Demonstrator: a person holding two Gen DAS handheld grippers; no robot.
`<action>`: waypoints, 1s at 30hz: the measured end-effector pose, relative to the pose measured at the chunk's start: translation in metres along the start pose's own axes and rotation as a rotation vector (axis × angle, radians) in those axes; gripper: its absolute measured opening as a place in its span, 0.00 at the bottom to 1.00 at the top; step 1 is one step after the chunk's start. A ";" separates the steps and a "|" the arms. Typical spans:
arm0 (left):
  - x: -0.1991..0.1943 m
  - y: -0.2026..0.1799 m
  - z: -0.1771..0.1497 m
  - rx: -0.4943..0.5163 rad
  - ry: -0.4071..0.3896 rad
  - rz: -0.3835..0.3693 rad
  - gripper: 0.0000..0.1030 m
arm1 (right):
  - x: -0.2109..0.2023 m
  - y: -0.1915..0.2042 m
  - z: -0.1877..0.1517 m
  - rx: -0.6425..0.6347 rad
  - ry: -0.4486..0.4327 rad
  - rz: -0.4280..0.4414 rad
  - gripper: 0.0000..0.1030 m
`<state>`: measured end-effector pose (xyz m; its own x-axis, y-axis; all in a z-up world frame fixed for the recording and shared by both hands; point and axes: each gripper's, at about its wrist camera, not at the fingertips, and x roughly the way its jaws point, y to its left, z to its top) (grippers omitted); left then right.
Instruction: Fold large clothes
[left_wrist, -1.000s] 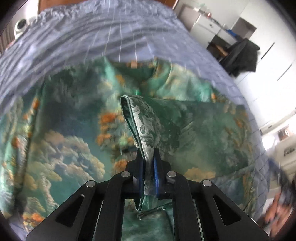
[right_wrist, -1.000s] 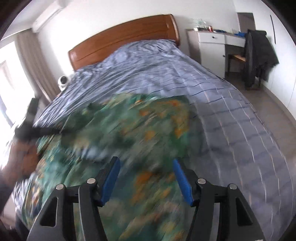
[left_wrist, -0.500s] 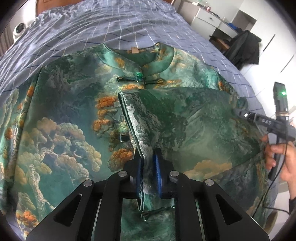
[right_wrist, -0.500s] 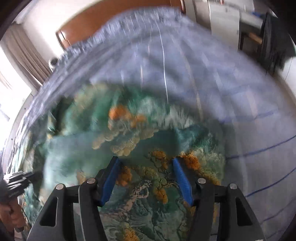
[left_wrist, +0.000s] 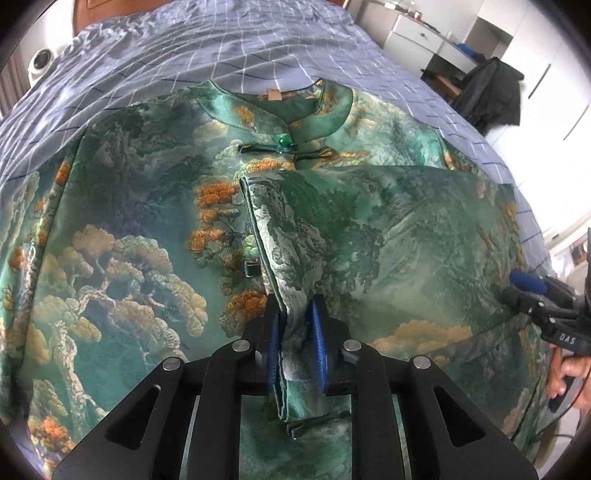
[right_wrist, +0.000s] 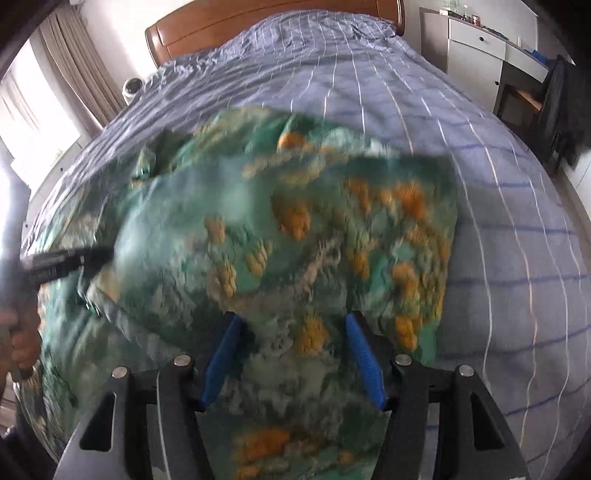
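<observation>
Sleeve cuff (left_wrist: 291, 354) is what changed, nearest to you: a second ago your left claw (left_wrist: 295, 347) had it pinched tight, and now the jaws are opening. The cuff sits between the blue pads (left_wrist: 320, 350) with a bit of slack on the right side, so I'd say you're letting it go rather than carrying it any further. The claw has also come down closer to the jacket, so the sleeve looks laid rather than dangling.

Working outward from that cuff: the sleeve (left_wrist: 388, 229) runs up and to the right from it, folded flat across the front of the green brocade jacket (left_wrist: 122, 229). Its hemmed edge stops just short of the frog button (left_wrist: 283, 141) under the collar (left_wrist: 332, 107). The whole jacket lies spread face-up on the checked blue duvet (left_wrist: 207, 40) of the bed.

Your right claw (right_wrist: 291, 354) has swung in a lot. It was up looking across the bed, and now it hovers low over the jacket's far side from the cuff, jaws held apart with nothing between them. That view is blurry, so I can't tell if it's touching fabric yet.

What that means for the fold, as I read it: one sleeve is in. The other sleeve, left of the cuff, isn't folded across, so that's probably your next grab, then the body folds.
</observation>
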<state>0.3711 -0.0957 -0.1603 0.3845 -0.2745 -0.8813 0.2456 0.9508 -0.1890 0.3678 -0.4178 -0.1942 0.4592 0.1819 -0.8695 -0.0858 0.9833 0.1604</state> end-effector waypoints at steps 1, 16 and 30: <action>0.001 -0.001 0.000 0.003 -0.001 0.005 0.17 | 0.001 -0.002 -0.003 0.010 -0.002 0.001 0.59; 0.003 -0.001 -0.008 -0.008 -0.019 0.046 0.23 | -0.017 0.003 -0.026 0.023 0.033 -0.034 0.60; -0.086 0.009 -0.065 0.011 -0.189 0.209 0.91 | -0.073 0.040 -0.060 0.019 -0.067 -0.137 0.76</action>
<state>0.2825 -0.0542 -0.1144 0.5865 -0.0960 -0.8043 0.1528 0.9882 -0.0065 0.2779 -0.3922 -0.1528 0.5231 0.0449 -0.8511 -0.0019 0.9987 0.0516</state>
